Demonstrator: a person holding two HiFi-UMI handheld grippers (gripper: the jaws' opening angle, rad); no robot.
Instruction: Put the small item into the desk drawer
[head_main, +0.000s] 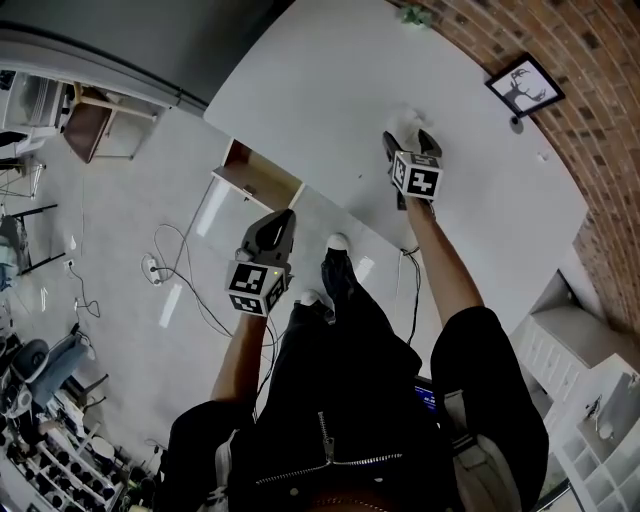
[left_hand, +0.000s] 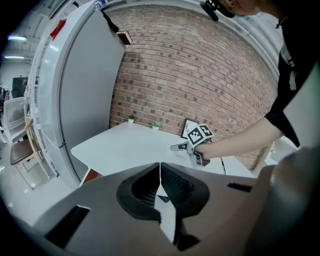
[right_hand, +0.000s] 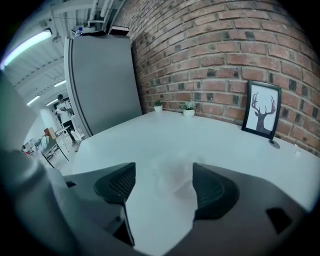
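A small, pale, see-through item (right_hand: 172, 175) lies on the white desk (right_hand: 220, 145) between the jaws of my right gripper (right_hand: 162, 186). The jaws stand wide apart and the pads do not press on it. In the head view the same item (head_main: 404, 122) shows as a white blob just beyond the right gripper (head_main: 408, 141) on the desk (head_main: 330, 90). The drawer (head_main: 256, 173) hangs open under the desk's near-left edge, its wooden inside showing. My left gripper (head_main: 274, 230) hovers just below the drawer, and its jaws (left_hand: 160, 187) are shut with nothing in them.
A framed deer picture (head_main: 524, 86) leans on the brick wall (right_hand: 210, 55) at the desk's back. Small potted plants (right_hand: 188, 109) stand at the far end. Cables (head_main: 172, 268) lie on the floor by the drawer. A chair (head_main: 90, 122) and a white shelf unit (head_main: 590, 380) stand off to the sides.
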